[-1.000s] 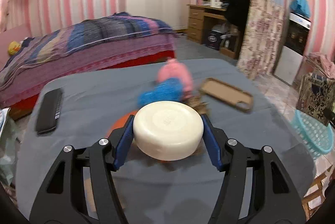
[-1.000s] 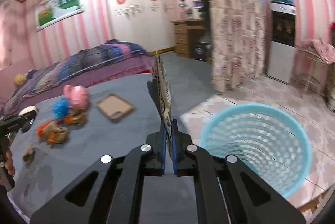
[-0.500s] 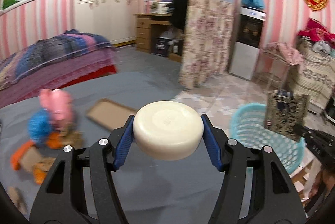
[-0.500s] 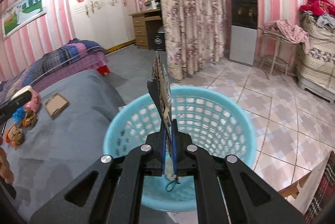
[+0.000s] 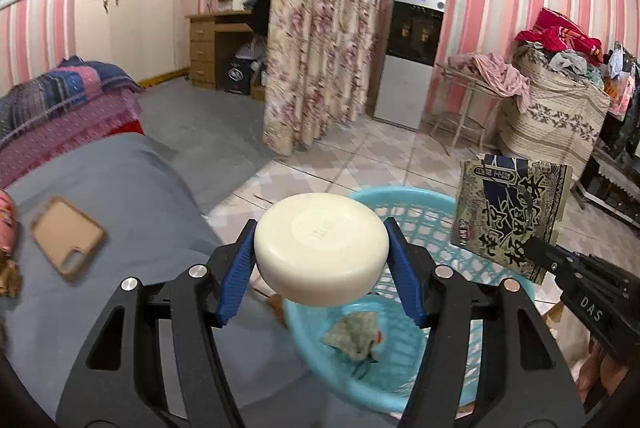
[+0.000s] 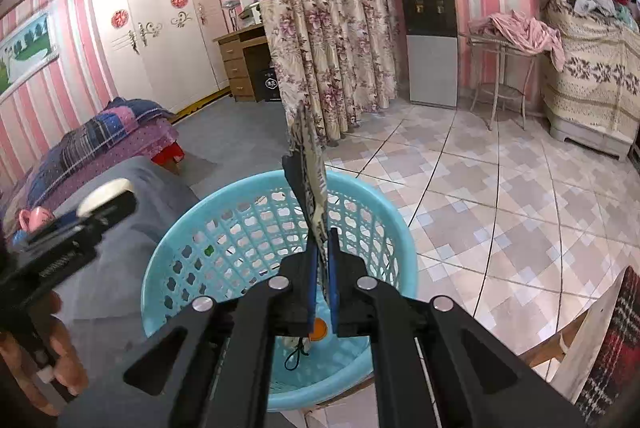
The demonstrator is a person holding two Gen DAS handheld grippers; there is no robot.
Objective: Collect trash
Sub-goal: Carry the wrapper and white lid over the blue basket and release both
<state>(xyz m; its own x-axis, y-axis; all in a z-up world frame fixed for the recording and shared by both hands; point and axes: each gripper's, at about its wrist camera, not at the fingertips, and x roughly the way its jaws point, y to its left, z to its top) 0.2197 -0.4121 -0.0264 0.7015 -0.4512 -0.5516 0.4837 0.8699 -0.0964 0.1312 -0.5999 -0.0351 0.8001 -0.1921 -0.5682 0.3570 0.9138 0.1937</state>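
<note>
The cream round container (image 5: 321, 247) is being clamped in the left gripper (image 5: 321, 260) over the blue basket's (image 5: 416, 204) near rim at the grey table's (image 5: 132, 196) edge. The flat packet (image 6: 310, 184) is being pinched upright by the closed right gripper (image 6: 322, 280) above the basket, open tiled floor (image 6: 500, 188) lying toward 2 o'clock. Only the left view is showing the packet's printed face at 3 o'clock and the phone case (image 5: 66, 234) at 9 o'clock.

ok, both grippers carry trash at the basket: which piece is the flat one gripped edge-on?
The printed packet in the right gripper, pinched thin between shut jaws above the blue basket. The left gripper holds a thick round cream puck instead.
</note>
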